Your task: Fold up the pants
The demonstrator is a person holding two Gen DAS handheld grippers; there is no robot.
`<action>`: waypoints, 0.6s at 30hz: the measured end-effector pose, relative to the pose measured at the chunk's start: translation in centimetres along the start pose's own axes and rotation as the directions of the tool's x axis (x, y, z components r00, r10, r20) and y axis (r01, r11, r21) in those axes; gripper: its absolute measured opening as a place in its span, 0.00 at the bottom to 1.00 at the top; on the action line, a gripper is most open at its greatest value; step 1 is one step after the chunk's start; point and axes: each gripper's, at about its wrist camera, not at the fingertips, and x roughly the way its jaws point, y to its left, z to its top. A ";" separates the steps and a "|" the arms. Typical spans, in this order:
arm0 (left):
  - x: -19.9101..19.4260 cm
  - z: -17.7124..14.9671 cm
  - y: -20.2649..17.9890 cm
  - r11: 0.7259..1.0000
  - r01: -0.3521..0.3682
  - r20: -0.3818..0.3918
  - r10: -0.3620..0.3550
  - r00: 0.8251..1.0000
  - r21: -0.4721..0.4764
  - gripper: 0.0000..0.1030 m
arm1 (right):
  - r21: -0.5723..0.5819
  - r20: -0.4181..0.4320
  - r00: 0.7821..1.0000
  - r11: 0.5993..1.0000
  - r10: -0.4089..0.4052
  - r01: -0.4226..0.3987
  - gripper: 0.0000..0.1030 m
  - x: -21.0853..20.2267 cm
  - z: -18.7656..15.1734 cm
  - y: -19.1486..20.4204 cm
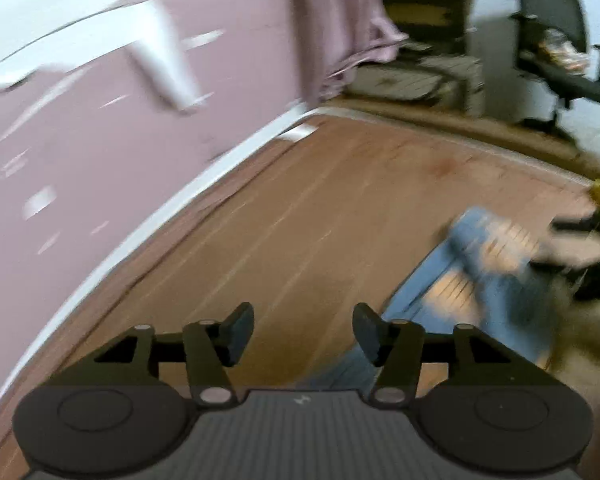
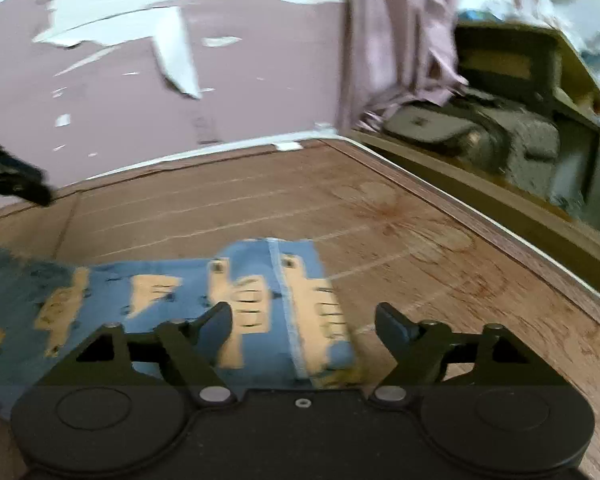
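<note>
Two claws fill the bottom of their frames, each with fingers spread apart and nothing between them. The left claw point(image 1: 303, 334) hangs over bare wood at lower centre of its view; the right claw point(image 2: 303, 326) hangs at the near right corner of the pants point(image 2: 204, 300), its left finger point(image 2: 214, 322) over the cloth and its right finger point(image 2: 396, 330) over the table point(image 2: 260, 204).

Those pants, blue with tan patches, lie flat on the table across the lower left of the right view; in the left view they show blurred at lower right point(image 1: 472, 280).

Past the table's far edge stands a mauve wall point(image 2: 260, 80) with white peeled patches, a curtain point(image 2: 396, 40) at upper centre and a shelf point(image 2: 512, 112) at upper right. An office chair point(image 1: 560, 48) sits in the left view's upper right corner.
</note>
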 end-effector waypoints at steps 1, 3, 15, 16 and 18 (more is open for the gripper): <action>-1.1 -1.7 1.6 1.000 -0.027 -0.019 0.027 0.999 -0.007 0.60 | -0.013 0.002 1.000 1.000 0.018 -0.018 0.84 -0.1 0.0 0.6; -2.7 -4.9 4.6 0.996 -0.080 -0.051 0.079 0.996 -0.029 0.60 | -0.040 0.000 0.999 0.998 0.049 -0.049 0.85 -0.4 0.2 1.8; -0.7 -9.2 13.7 0.987 0.032 -0.086 -0.046 0.995 -0.156 0.56 | -0.408 -0.299 0.859 0.757 0.417 -0.510 0.62 8.4 8.9 13.8; -0.1 -9.1 13.4 0.987 0.062 -0.089 -0.076 0.993 -0.149 0.56 | -0.409 -0.319 0.854 0.753 0.412 -0.516 0.60 8.9 9.4 13.5; 1.4 -8.4 13.1 0.989 0.102 -0.120 -0.115 0.986 -0.108 0.40 | -0.389 -0.363 0.844 0.759 0.396 -0.523 0.56 9.9 10.0 12.0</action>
